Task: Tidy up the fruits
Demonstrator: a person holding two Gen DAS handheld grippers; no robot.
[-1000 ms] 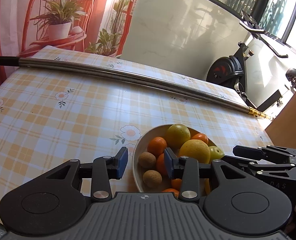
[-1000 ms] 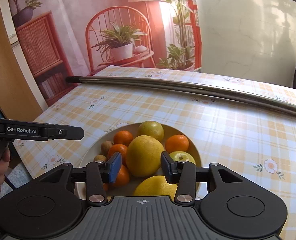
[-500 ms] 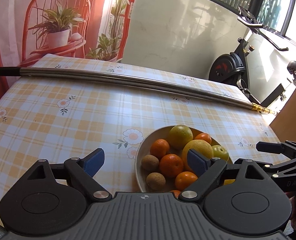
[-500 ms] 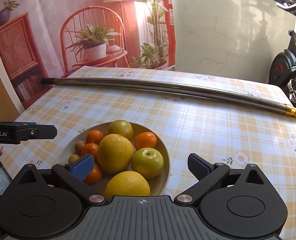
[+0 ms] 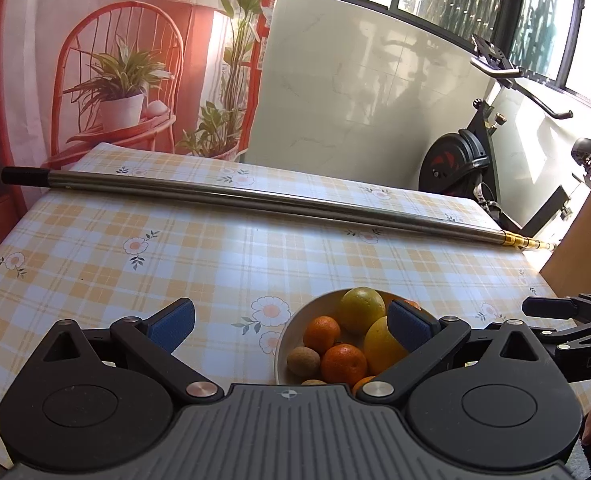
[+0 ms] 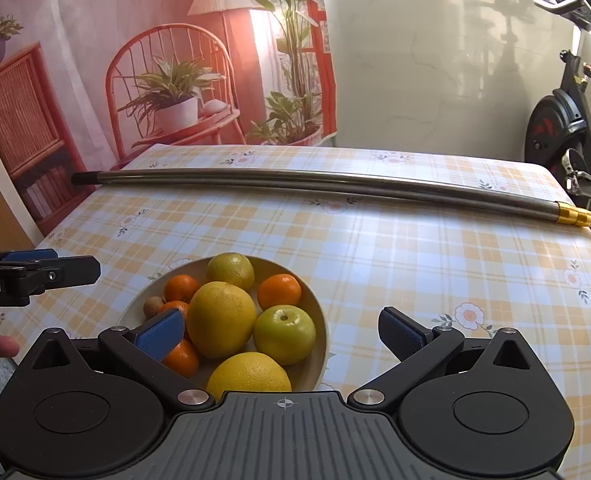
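My left tongs (image 5: 291, 326) have just been opening and now stand wide, nothing between the pads, hovering above the table (image 5: 223, 256). My right tongs (image 6: 281, 330) gape wide too, empty, over the bowl (image 6: 319, 316). The bowl sits at the table's near edge, at four o'clock in the left view and seven o'clock in the right. It holds a grapefruit (image 6: 221, 318), a green apple (image 6: 284, 334), tangerines (image 6: 279, 291) and a kiwi (image 5: 303, 361). At twelve o'clock a metal pole (image 6: 315, 186) lies across the table.
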